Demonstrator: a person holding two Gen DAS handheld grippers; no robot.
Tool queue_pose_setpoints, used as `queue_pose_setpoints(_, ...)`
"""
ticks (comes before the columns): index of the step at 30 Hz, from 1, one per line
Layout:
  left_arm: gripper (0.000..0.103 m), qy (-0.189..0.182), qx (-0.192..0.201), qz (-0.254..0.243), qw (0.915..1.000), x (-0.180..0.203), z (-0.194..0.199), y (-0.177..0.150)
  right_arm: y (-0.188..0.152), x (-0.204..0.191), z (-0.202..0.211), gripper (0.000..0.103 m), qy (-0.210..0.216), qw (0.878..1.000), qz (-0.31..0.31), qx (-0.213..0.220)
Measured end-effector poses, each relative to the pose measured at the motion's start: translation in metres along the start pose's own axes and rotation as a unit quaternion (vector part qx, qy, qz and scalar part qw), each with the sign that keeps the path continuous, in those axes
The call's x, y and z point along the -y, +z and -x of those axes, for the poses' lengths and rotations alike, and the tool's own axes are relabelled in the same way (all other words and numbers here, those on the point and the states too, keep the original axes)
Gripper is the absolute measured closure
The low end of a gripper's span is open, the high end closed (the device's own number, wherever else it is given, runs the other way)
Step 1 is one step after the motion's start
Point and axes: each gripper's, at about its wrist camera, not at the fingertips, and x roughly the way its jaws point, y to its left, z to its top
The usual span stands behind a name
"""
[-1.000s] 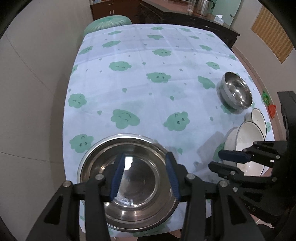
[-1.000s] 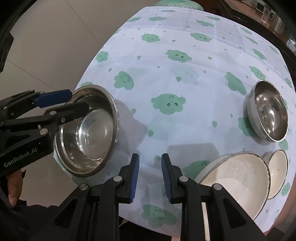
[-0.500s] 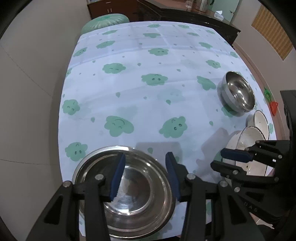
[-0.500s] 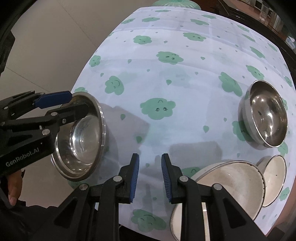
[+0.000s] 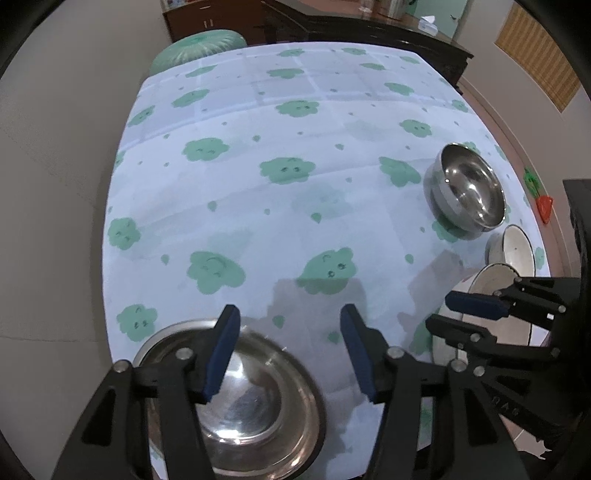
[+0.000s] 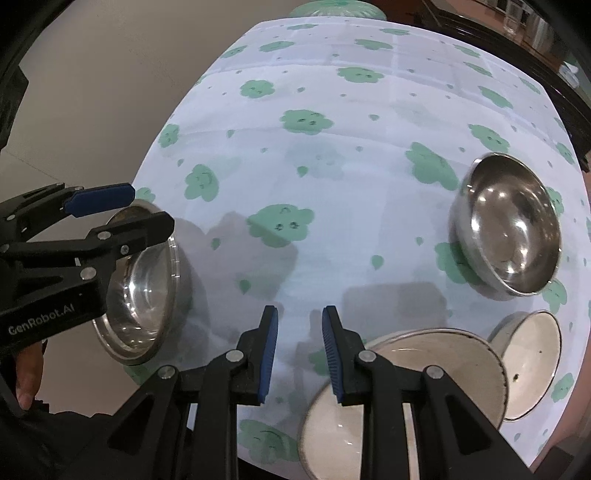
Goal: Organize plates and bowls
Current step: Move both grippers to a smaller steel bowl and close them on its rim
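Observation:
A large steel bowl (image 5: 240,406) (image 6: 140,288) lies at the table's near left corner. My left gripper (image 5: 288,350) (image 6: 151,208) hovers over its far rim with the jaws opening. The pads do not press on it, and the right finger is over bare cloth. My right gripper (image 6: 299,314) (image 5: 439,310) hangs over the cloth, pads a narrow gap apart with nothing between them. Just right of it a big white bowl (image 6: 424,369) (image 5: 495,277) sits on a white plate (image 6: 332,435). A small white bowl (image 6: 532,358) and a small steel bowl (image 6: 513,236) (image 5: 469,192) stand farther right.
The table (image 5: 295,221) wears a pale cloth with green clouds. A green stool (image 5: 199,46) and a dark sideboard (image 5: 369,26) stand beyond its far edge. Small red and green items (image 5: 545,206) lie on the floor at right. A person's hand (image 6: 27,373) holds the left gripper.
Both grippers drew back toward the table's near edge. The left jaws spread wider over the large steel bowl, which stayed on the table. The right jaws kept their gap.

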Motion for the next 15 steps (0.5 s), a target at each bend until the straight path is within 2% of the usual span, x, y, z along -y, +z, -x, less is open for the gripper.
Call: queue_pose_setpoints(15, 0.046, -0.026, -0.006, -0.037, 0.999, 0.075, -0.026, 0.054, -0.003, 0.092, 0.019, 0.076, -0.015, 0.998, -0.063, 0.02)
